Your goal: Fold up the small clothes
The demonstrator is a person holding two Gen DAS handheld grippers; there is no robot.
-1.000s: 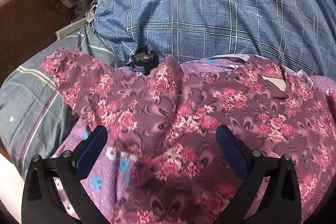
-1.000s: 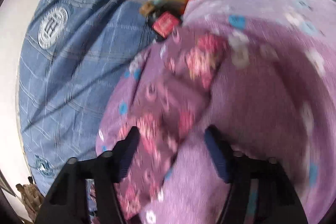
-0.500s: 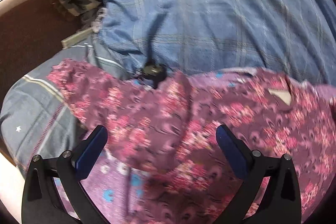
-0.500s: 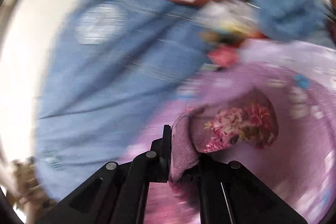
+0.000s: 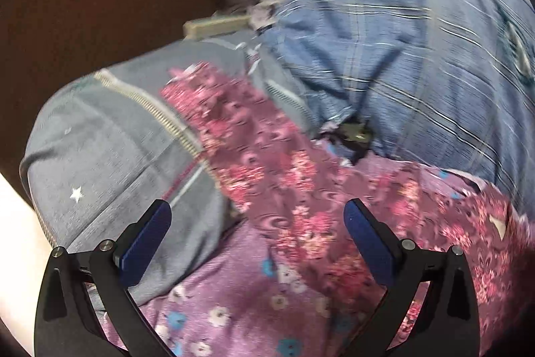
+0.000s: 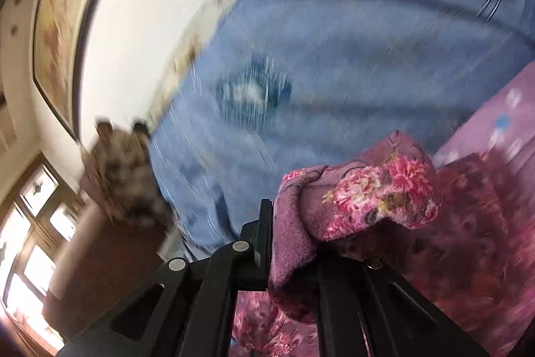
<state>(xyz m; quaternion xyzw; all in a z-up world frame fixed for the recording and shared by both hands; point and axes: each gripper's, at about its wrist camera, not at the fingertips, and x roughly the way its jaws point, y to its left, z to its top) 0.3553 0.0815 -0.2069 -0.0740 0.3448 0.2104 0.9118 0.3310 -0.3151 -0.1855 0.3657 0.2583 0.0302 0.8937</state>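
Your right gripper [image 6: 294, 243] is clamped tight on a bunched fold of the floral garment [image 6: 374, 189], which bulges out of the jaws at lower centre of the right wrist view. Your left gripper [image 5: 257, 243] stands wide apart with nothing between its fingers [image 5: 147, 240]; it hangs above the same floral garment [image 5: 274, 176], which runs as a band from the middle of the left wrist view down to the lower right, lying on a lilac flowered cloth [image 5: 234, 300] and partly over a grey pillow [image 5: 110, 149] on the left.

To do this step well, I judge you should carry the pinched edge across in one smooth arc, keeping the cloth taut enough that it does not drag the layer beneath. Bring the free gripper down onto the opposite edge or corner to pin it, so the fold line stays straight. Watch that you have caught only the garment and not the lilac cloth under it.

Much is hard to read. Both views are smeared by motion, so the garment's outline, hem and sleeves cannot be made out. The right gripper's pads are buried in cloth, so how many layers they hold cannot be told. The blue checked bedcover [image 5: 418, 49] fills the upper right; a dark small object [image 5: 357, 132] at its edge is unidentifiable.
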